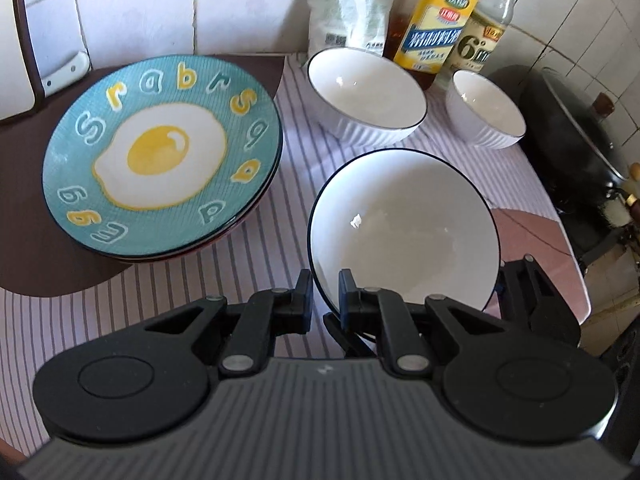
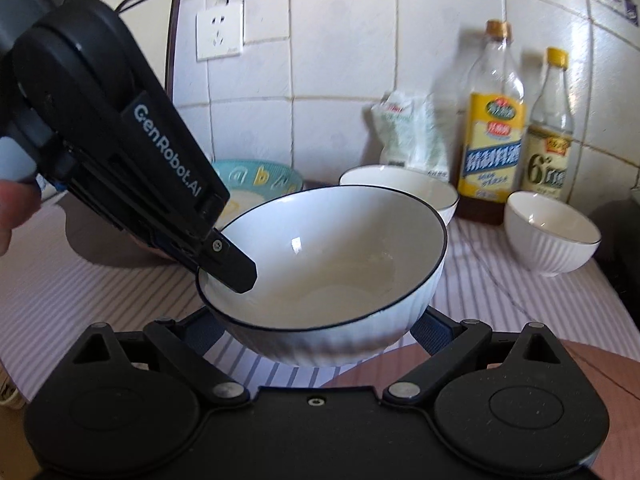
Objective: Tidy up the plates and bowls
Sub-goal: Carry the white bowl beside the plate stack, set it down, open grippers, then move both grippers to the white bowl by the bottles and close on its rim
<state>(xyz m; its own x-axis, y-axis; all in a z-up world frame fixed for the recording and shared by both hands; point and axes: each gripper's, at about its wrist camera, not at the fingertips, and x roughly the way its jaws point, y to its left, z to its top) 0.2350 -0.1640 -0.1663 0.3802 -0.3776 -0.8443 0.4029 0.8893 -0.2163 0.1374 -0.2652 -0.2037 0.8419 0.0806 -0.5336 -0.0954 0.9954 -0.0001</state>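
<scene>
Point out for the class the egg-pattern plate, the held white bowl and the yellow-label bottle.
egg-pattern plate (image 1: 158, 152): left wrist view, on the painted yolk.
held white bowl (image 2: 340, 260): right wrist view, on its inner wall.
yellow-label bottle (image 2: 494, 140): right wrist view, on the yellow label.

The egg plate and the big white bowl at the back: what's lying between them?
Nothing but striped cloth between the egg plate and the back bowl, in the left wrist view.

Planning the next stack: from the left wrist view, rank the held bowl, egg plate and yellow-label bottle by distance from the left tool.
1. Dark-rimmed white held bowl, rim pinched.
2. Teal fried-egg-pattern plate, left.
3. Yellow-label bottle, back wall.
</scene>
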